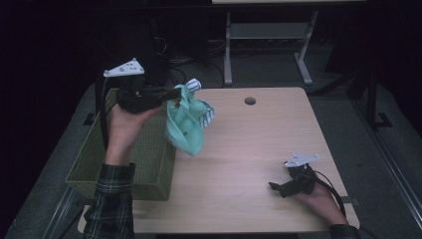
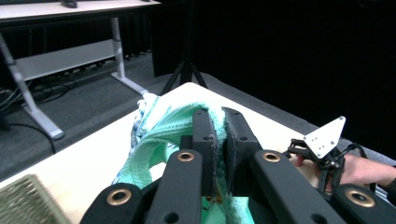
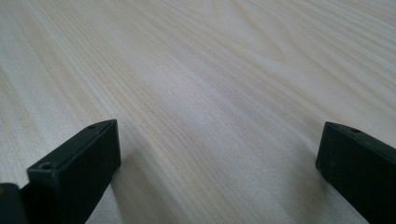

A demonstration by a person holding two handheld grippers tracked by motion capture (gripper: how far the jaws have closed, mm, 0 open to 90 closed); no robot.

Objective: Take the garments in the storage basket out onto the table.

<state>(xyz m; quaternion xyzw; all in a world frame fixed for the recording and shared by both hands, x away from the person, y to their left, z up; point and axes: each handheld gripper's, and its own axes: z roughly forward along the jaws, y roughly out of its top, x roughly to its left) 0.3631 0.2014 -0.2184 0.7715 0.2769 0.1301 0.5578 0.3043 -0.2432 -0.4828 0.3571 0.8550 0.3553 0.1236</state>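
High view: the mint-green knitted cloth, bunched with a blue-and-white striped piece, hangs in the upper left of centre, just beside the olive woven basket; its folds hide what else it wraps. The left gripper, held level in a raised hand with a plaid sleeve, is clamped on the cloth's top. In the left gripper view the jaws press together on the fabric. At the lower right, the right gripper rests low on the pale wooden table, jaws wide apart over bare wood.
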